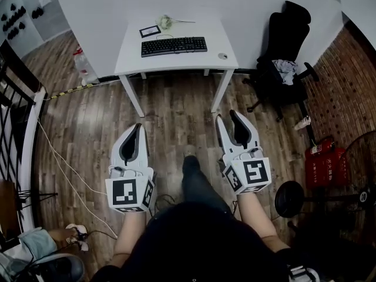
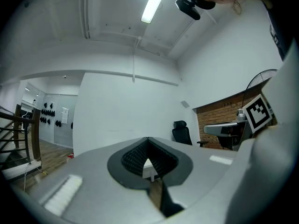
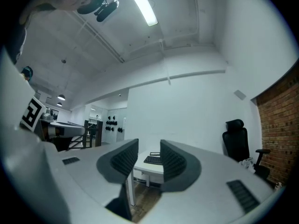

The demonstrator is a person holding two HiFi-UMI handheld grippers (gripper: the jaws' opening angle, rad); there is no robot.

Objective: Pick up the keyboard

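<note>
A black keyboard lies across the middle of a white table well ahead of me; between the right gripper's jaws it shows small and far as the keyboard on the table. My left gripper is held level over the wooden floor, its jaws shut with nothing between them. In its own view the left gripper shows its tips meeting. My right gripper is also level above the floor, jaws open and empty; its own view shows the right gripper with a clear gap. Both are far short of the table.
On the table also sit a small dark tablet, a pale flower-like object and a small round item. A black office chair stands right of the table, red fire extinguishers and a fan at the right, railing at left.
</note>
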